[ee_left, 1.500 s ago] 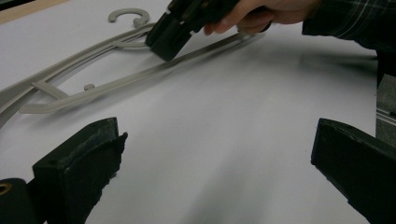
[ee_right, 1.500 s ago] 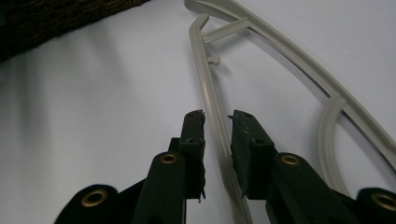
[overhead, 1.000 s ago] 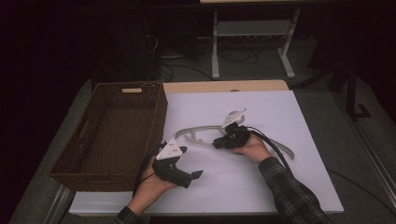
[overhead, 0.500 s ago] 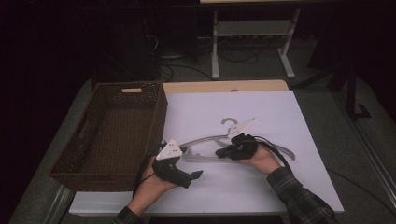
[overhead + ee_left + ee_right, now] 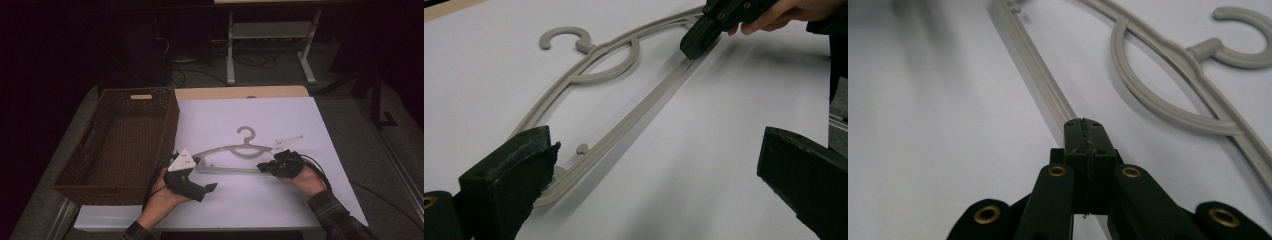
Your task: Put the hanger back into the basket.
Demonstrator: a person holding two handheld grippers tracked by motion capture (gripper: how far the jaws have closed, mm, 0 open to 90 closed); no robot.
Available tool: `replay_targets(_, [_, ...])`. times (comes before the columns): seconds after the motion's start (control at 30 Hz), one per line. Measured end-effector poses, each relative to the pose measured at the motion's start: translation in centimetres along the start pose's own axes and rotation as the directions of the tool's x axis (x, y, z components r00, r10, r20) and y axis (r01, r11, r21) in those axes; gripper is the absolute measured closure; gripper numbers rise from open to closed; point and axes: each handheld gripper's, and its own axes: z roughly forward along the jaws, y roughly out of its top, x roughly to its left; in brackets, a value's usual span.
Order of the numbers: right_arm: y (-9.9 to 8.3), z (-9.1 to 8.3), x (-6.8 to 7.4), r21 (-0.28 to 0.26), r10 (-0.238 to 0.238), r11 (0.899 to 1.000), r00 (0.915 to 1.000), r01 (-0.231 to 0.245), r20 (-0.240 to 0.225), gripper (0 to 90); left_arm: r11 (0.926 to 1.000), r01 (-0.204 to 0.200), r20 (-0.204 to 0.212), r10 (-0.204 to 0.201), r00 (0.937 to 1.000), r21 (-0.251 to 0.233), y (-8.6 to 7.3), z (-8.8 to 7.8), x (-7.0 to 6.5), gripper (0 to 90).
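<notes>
A grey plastic clothes hanger (image 5: pixel 235 156) lies flat on the white sheet covering the counter (image 5: pixel 280 115), its hook pointing away from the person and its straight lower bar nearest them. The right claw (image 5: pixel 260 167) is held low and nearly level, pointing along the counter toward the left, with the hand (image 5: pixel 300 176) wrapped around its black body and a plaid sleeve behind it. Its jaws are pressed fully together, and their tip sits right at the hanger's lower bar; whether the bar is pinched between them cannot be told. The left claw (image 5: pixel 212 187) rests just beside the hanger's left end, its jaws spread wide with nothing between them. A brown woven wicker basket (image 5: pixel 80 170) stands at the left of the counter.
</notes>
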Motion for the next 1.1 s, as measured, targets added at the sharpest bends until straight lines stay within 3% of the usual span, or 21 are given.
replay_targets(0.17, [-0.2, 0.7, 0.0, 0.052, -0.016, 0.999, 0.9994, 0.014, 0.029, 90.0, 1.0000, -0.001, 0.002, 0.001, 1.0000, -0.001, 0.0, 0.0, 0.0, 1.4])
replay_targets(0.57, [-0.4, 1.4, 0.1, 0.084, -0.023, 0.996, 0.9987, 0.019, 0.046, 90.0, 1.0000, 0.001, -0.005, -0.001, 1.0000, 0.005, 0.2, 0.2, 0.0, 1.4])
replay_targets(0.67, [-0.5, 1.5, 0.1, 0.083, -0.024, 0.996, 0.9985, 0.020, 0.048, 90.0, 0.9995, 0.016, -0.007, -0.016, 0.9999, 0.026, 0.9, 1.0, 0.3, 1.4])
replay_targets(0.8, [-0.5, 1.5, 0.1, 0.082, -0.020, 0.997, 0.9986, 0.016, 0.048, 90.0, 0.9991, 0.007, -0.004, -0.007, 1.0000, 0.042, 1.9, 2.1, 0.8, 2.2])
replay_targets(0.87, [-0.5, 1.5, 0.1, 0.082, -0.019, 0.996, 0.9987, 0.015, 0.048, 90.0, 0.9990, 0.001, 0.003, -0.001, 1.0000, 0.045, 2.3, 2.5, 1.2, 7.8])
replay_targets(1.1, [-0.5, 1.5, 0.2, 0.081, -0.010, 0.997, 0.9987, 0.006, 0.049, 90.0, 0.9968, -0.009, -0.016, 0.010, 0.9998, 0.079, 3.5, 4.8, 3.1, 14.5])
